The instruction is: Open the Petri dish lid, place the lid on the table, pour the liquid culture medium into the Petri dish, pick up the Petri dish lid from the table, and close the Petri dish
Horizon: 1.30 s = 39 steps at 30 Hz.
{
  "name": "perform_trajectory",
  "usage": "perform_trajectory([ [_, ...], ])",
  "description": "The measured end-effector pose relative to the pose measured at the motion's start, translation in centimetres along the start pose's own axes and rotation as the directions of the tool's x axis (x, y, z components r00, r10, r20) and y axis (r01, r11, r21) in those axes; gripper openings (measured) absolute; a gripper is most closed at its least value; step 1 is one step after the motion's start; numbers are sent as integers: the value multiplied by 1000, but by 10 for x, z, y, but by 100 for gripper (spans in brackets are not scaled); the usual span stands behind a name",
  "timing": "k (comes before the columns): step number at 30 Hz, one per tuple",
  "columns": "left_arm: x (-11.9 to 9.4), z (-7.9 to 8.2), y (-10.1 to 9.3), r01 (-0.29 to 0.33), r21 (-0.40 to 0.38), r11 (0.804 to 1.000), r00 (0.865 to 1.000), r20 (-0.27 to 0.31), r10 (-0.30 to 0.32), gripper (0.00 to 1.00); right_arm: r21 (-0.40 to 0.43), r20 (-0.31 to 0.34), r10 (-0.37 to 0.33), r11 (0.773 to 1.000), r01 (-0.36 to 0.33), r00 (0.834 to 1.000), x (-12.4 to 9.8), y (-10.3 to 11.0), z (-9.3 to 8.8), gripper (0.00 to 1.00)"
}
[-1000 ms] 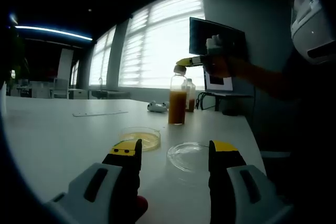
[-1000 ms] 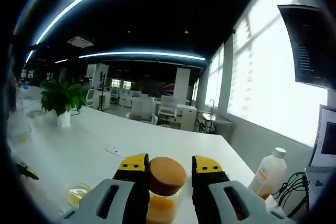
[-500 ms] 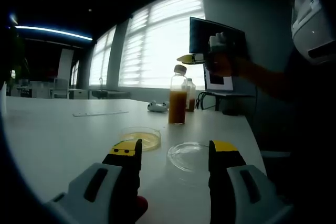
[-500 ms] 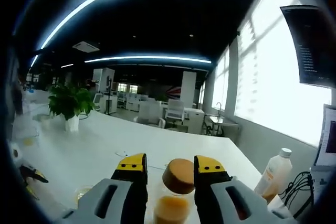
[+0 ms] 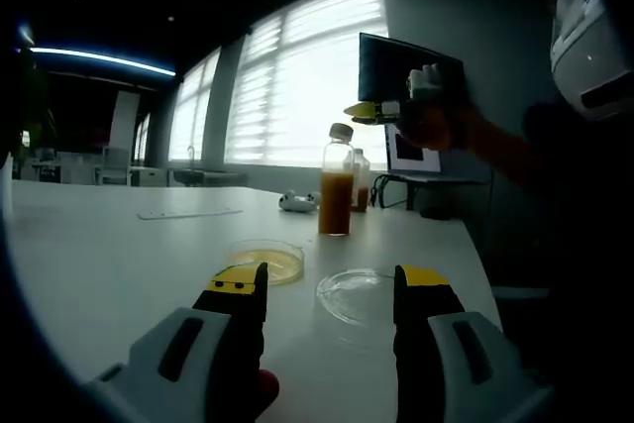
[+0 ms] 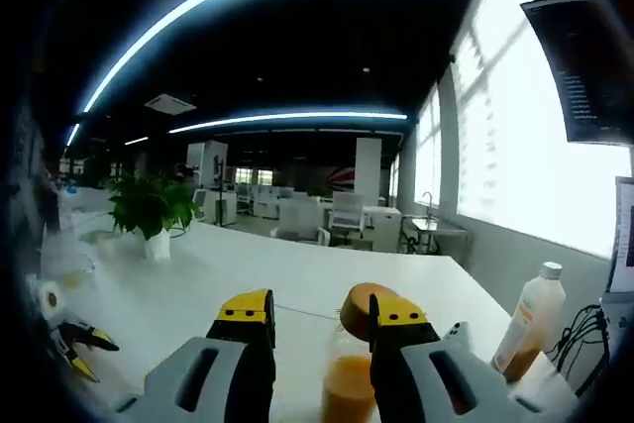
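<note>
In the left gripper view my left gripper rests open low over the white table. A Petri dish holding yellow medium lies just beyond its left jaw. The clear lid lies flat beside the dish, between the jaws' line. Farther back stands a glass bottle of orange liquid with a brown cap. My right gripper hovers above and to the right of that cap, apart from it. In the right gripper view the right gripper is open, and the bottle's cap sits partly behind its right jaw.
A white plastic bottle and cables stand at the table's right end under a wall monitor. A potted plant and a tape roll are on the left. The left gripper's yellow tips show there too.
The right gripper has lifted off the bottle's cap and drifted up and to the right. The bottle stays standing on the table. The left gripper, dish and lid have not moved.
</note>
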<state>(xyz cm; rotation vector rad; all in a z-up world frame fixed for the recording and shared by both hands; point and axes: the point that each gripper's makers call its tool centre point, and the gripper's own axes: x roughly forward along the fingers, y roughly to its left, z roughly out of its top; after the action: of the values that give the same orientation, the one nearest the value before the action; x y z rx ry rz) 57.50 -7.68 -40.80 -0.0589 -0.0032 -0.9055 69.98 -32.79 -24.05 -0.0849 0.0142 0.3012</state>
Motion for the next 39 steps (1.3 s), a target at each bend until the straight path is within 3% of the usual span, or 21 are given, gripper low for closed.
perform_trajectory([
  [12, 0, 0, 0, -3, -3, 1000, 1000, -3, 3, 42, 5, -5, 119, 993, -119, 993, -16, 31, -17, 42],
  [15, 0, -1, 0, -4, -1, 1000, 1000, -6, 4, 42, -83, -20, 161, 983, -162, 987, -22, 44, -23, 44],
  [17, 0, -2, 1, -6, -2, 1000, 1000, -8, 6, 42, -66, -23, 182, 981, -183, 983, -25, 49, -26, 45],
  [28, -3, -1, 4, -33, -8, 999, 999, -15, 33, 44, -34, -4, 244, 969, -244, 970, -41, 53, -37, 47],
  [31, -11, 1, 4, -47, -5, 999, 999, -20, 47, 45, -42, -6, 281, 959, -281, 960, -46, 58, -41, 48],
  [39, -29, 15, 13, -84, 26, 996, 996, -25, 84, 46, -95, -43, 427, 898, -429, 903, -58, 86, -59, 56],
])
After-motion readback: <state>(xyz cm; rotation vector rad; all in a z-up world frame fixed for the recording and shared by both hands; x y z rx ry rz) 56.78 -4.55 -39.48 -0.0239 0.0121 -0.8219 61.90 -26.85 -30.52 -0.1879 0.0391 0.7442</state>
